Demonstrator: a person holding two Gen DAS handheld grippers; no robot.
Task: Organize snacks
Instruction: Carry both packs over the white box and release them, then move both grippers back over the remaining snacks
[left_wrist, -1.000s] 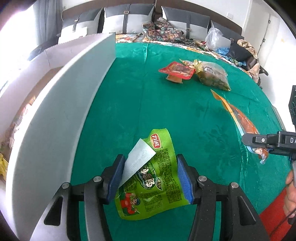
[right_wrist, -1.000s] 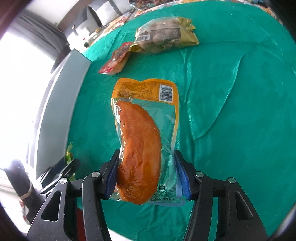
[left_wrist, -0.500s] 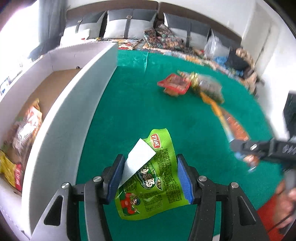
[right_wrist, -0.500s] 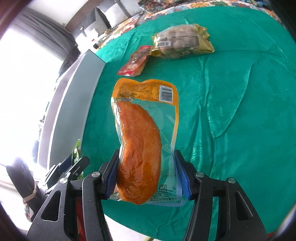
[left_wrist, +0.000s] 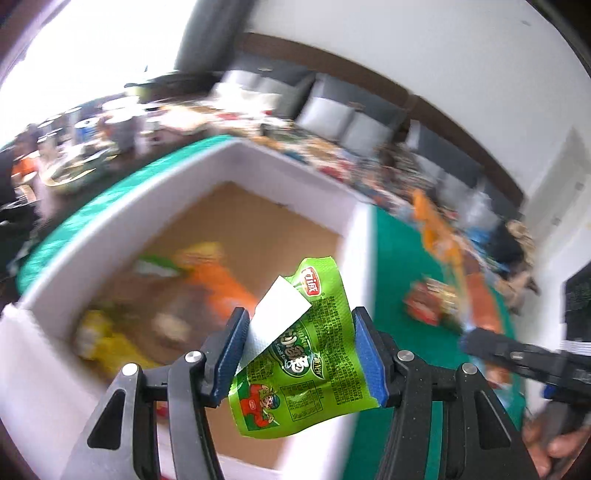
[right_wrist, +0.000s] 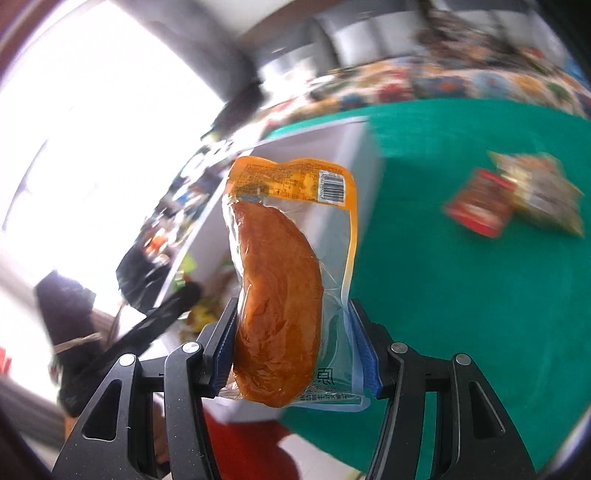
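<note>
**Carrying two packets to the box, two more left on the cloth**

Holding a snack apiece, both tongs are up off the table and close to the white box, so the job looks roughly midway, as far as these views allow a guess.

On the left, the left tongs are part closed, their blue pads pressing the sides of a green packet. It is a flat, glossy foil pouch, crinkled, with a red logo at its top and a white sticker folded across one corner. It hangs in the air over the near part of the box. Inside, on the brown cardboard floor, several packets already lie: yellow, orange and green shapes, too blurred to name.

On the right, the right tongs are likewise part closed, gripping the lower end of a clear pouch with an orange border and a barcode at its top. A plump, orange-brown piece of food fills it. The pouch stands upright, in the air beside the box wall and not yet over the opening.

Left to do: drop both packets in, then fetch the red packet and the gold packet, which lie touching each other on the green cloth, well apart from the box.
</note>
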